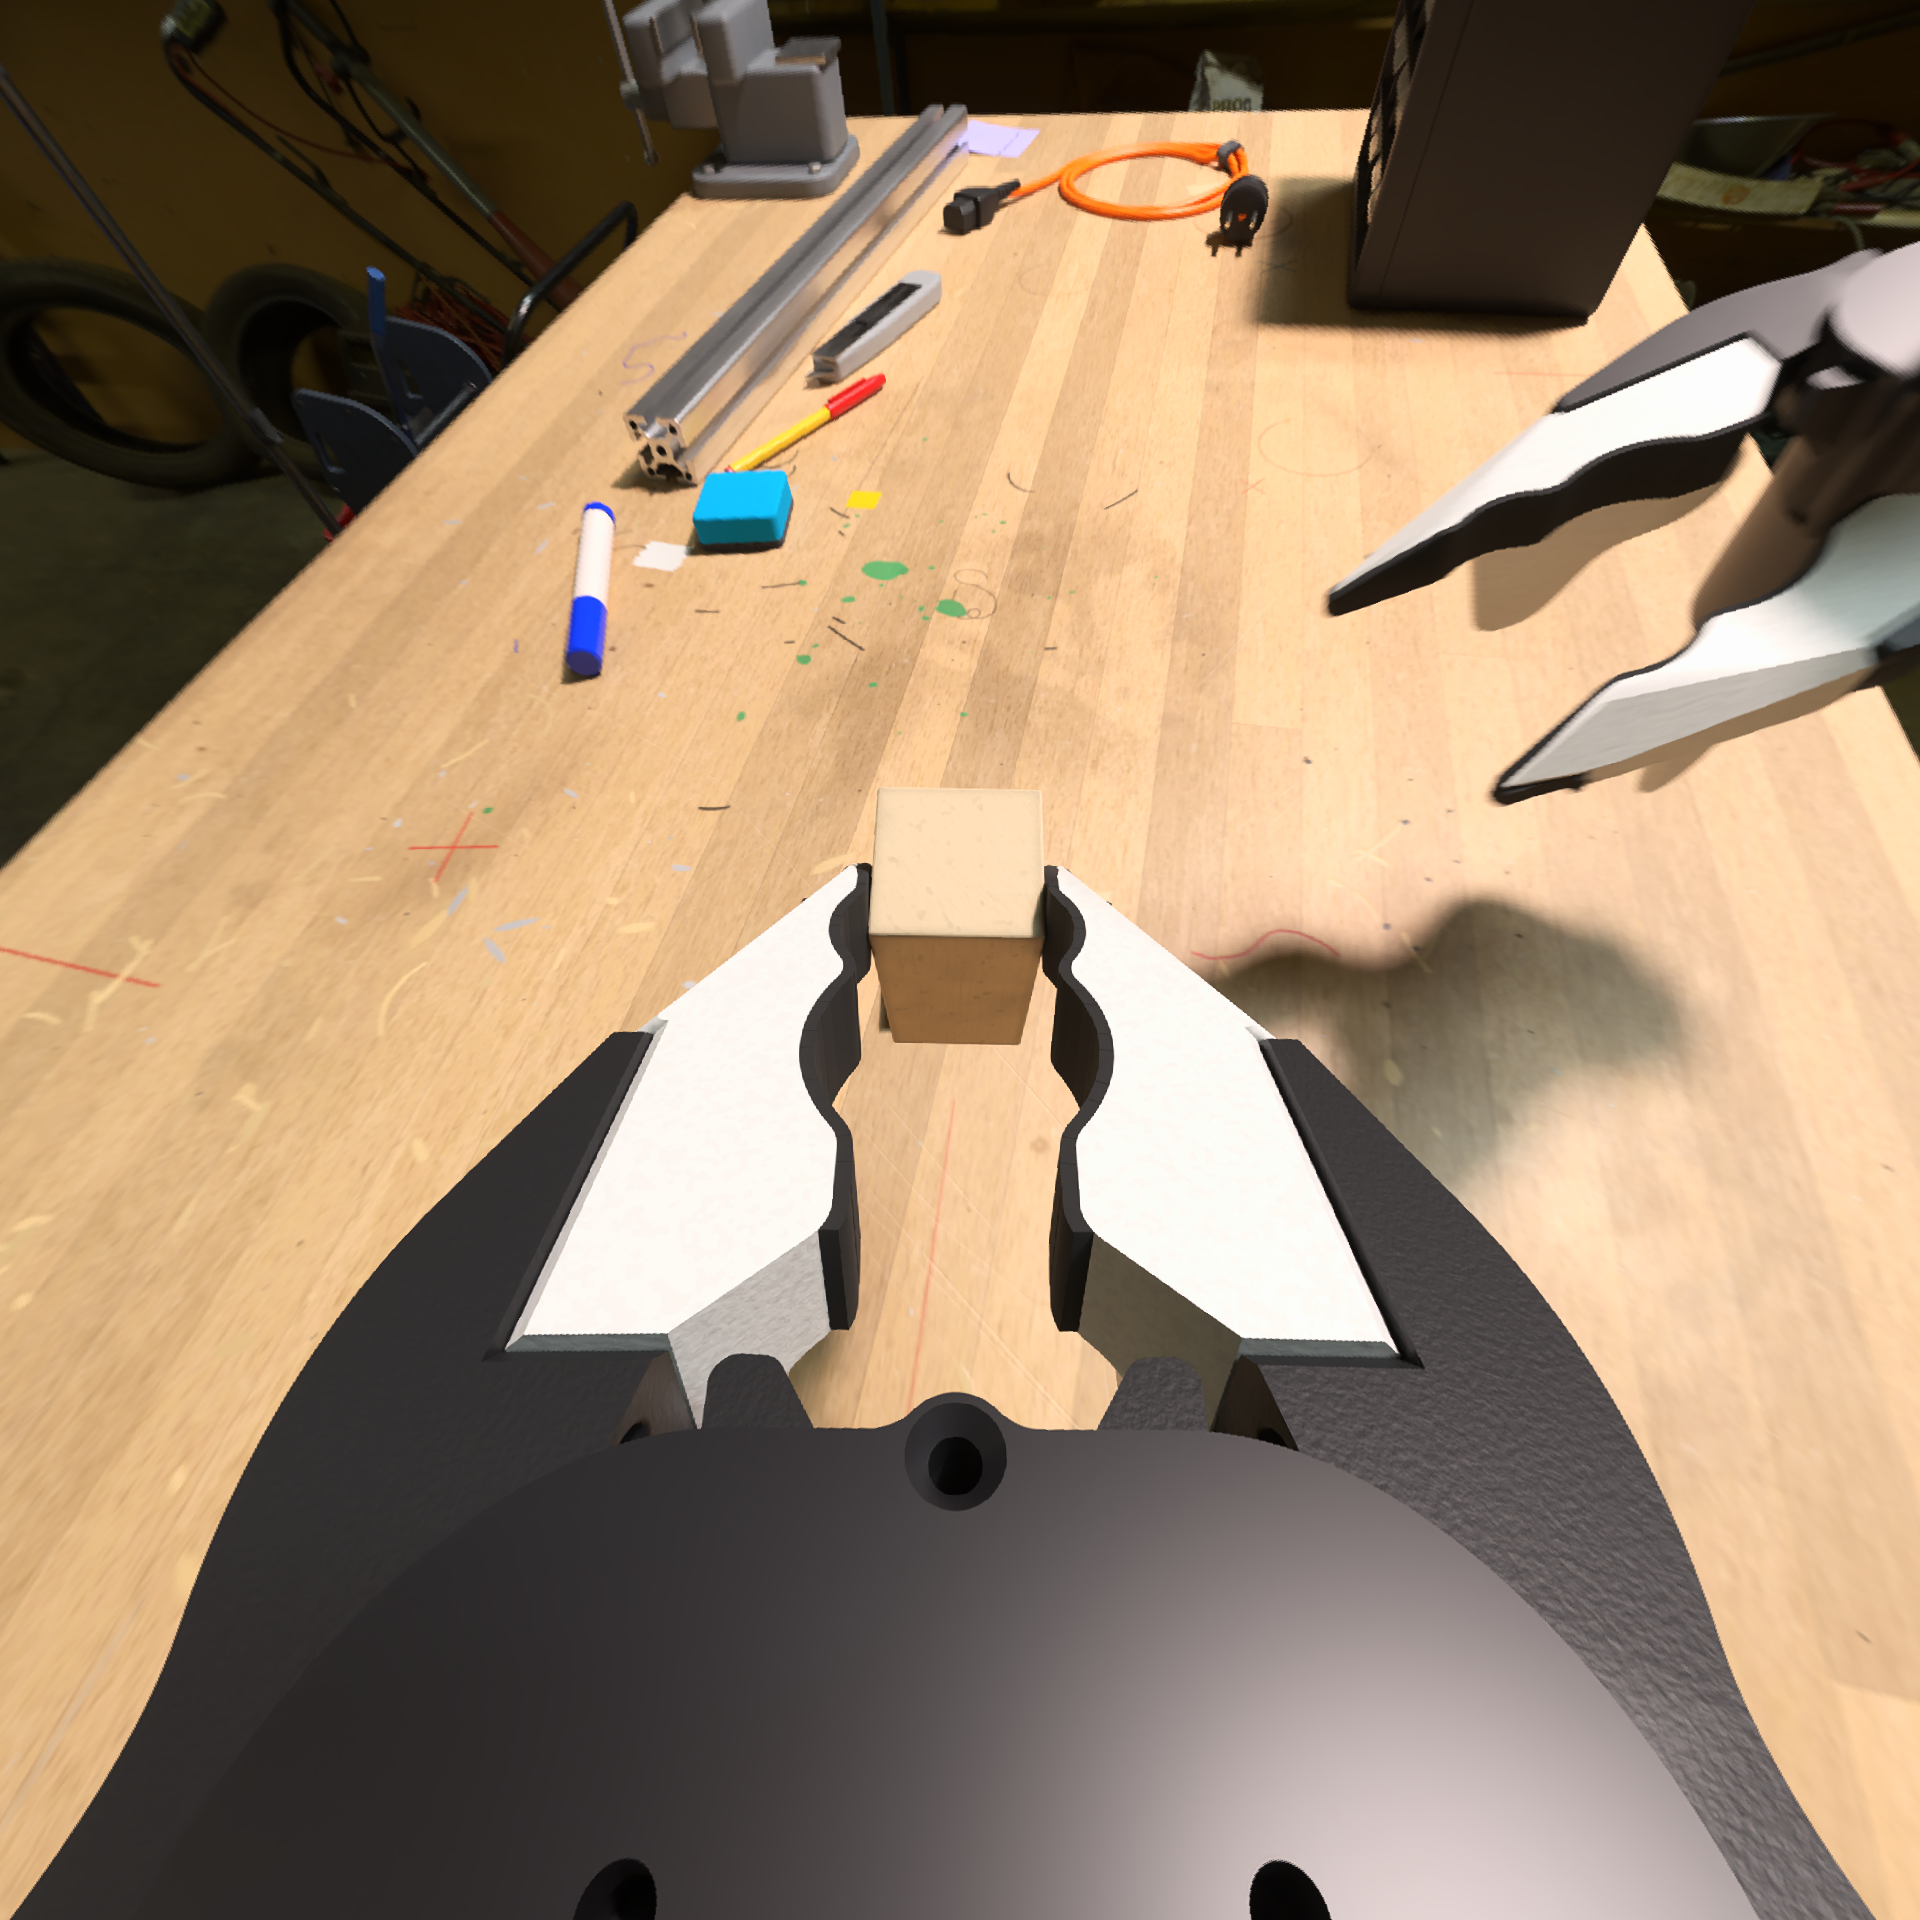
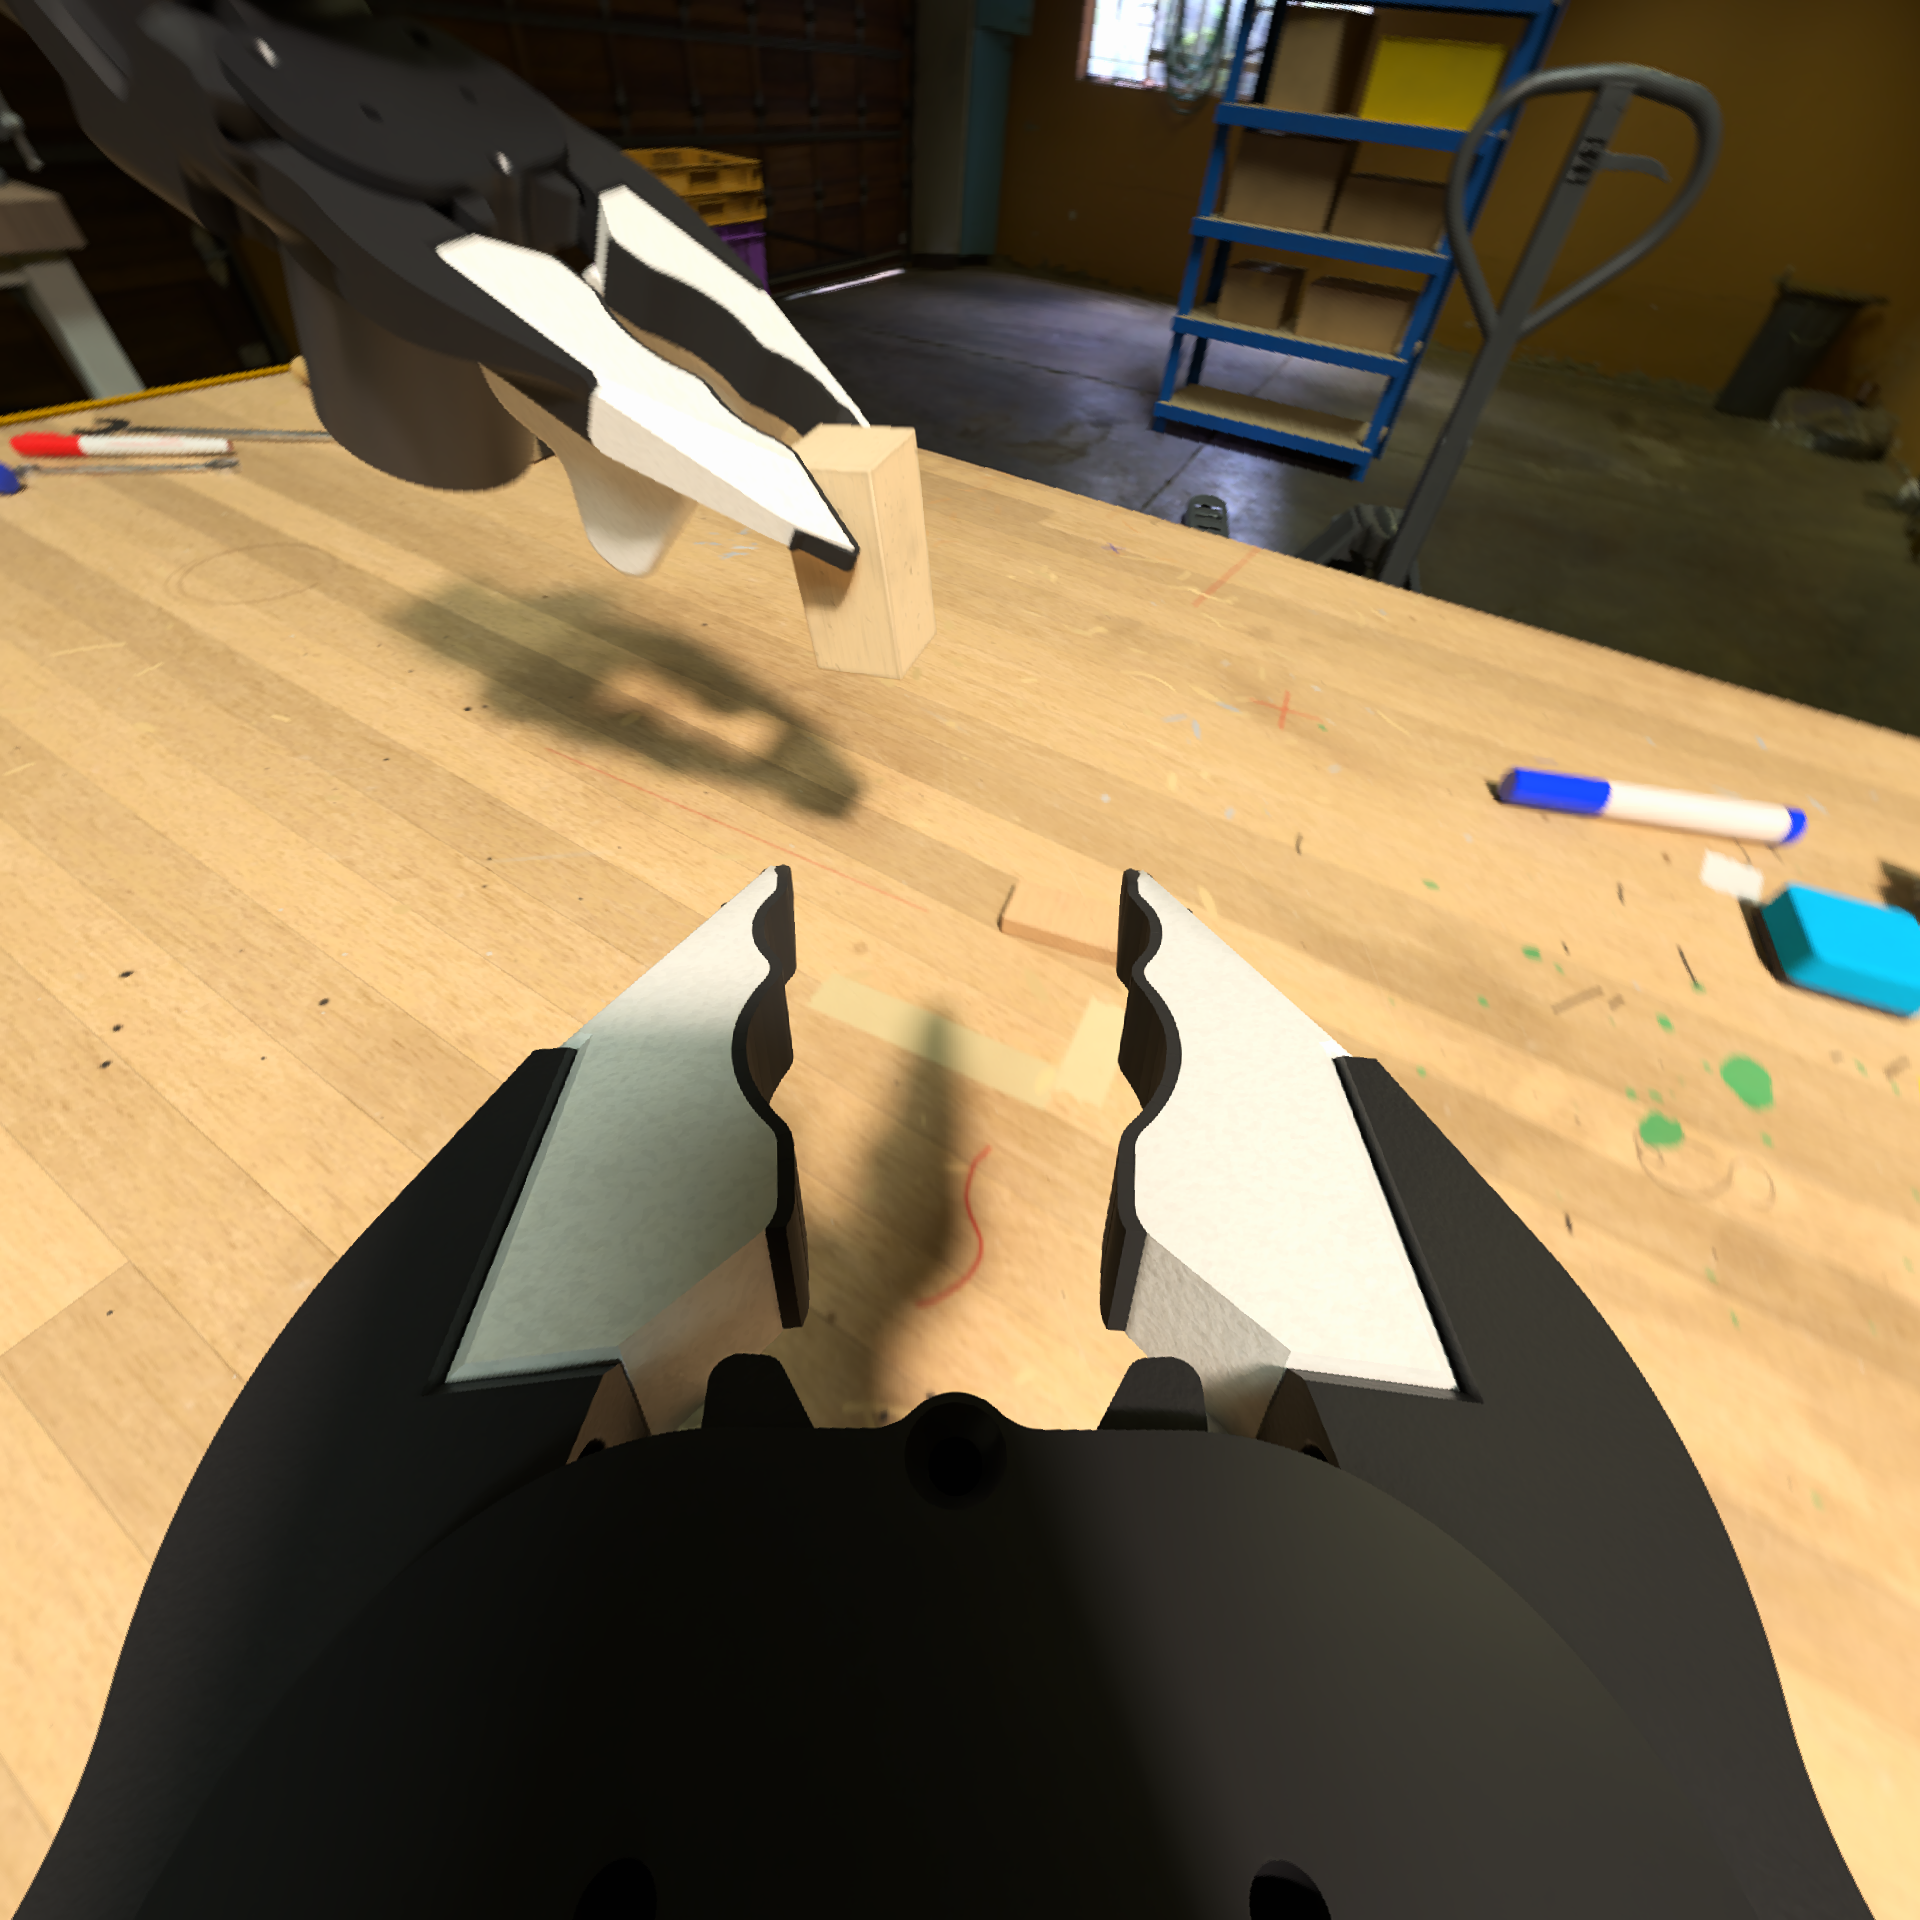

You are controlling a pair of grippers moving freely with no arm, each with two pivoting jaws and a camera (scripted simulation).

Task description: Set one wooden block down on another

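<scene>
Pale wooden block, tall and square-ended, smooth, with lighter top face and slightly darker front side; upright in the left wrist view, a little tilted in the right wrist view. Held off the tabletop, with a soft shadow on the boards beneath it and toward the left claw's body. Gripped near its upper half by the left claw, 2 white fingers with black wavy inner edges pressing its opposite sides, clenched only as far as the block's width allows.

Second piece of wood, thin, flat and light brown, lying on the tabletop well apart from the held block, just beyond the tips of the right claw and partly hidden behind 1 of them. Right claw released, fingers spread wide, nothing between them but bare boards, touching nothing visible; seen in the left wrist view hovering off to the right of the held block.

Beyond the held block in the left wrist view: blue marker, cyan eraser, red-and-yellow pen, aluminium rail, orange cable, grey vise. Green paint specks scattered near the eraser.
</scene>
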